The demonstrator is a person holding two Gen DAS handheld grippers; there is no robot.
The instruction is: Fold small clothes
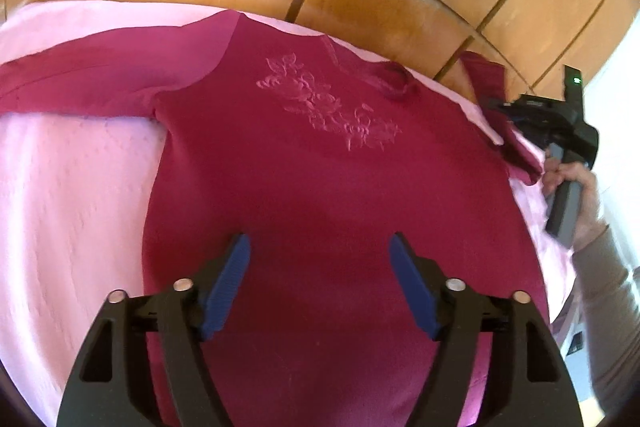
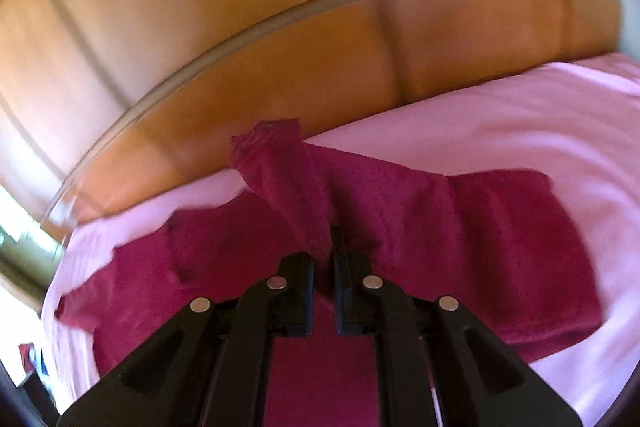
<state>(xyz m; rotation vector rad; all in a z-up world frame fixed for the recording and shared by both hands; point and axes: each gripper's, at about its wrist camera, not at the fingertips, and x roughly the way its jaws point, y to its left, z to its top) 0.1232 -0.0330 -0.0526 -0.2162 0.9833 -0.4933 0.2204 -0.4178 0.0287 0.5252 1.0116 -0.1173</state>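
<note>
Where the right gripper point(image 2: 325, 247) pinches the sleeve point(image 2: 280, 179), blur smears everything.

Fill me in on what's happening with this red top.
A person with a gripper in each hand is folding a dark red long-sleeved top spread on a pink sheet. The right gripper is shut on one sleeve and holds it lifted off the sheet. The left gripper hangs open over the lower body of the top, holding nothing. The other sleeve lies stretched out flat.

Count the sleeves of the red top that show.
2. One sleeve lies flat across the pink sheet at left; the other sleeve is lifted, pinched in the right claw.
</note>
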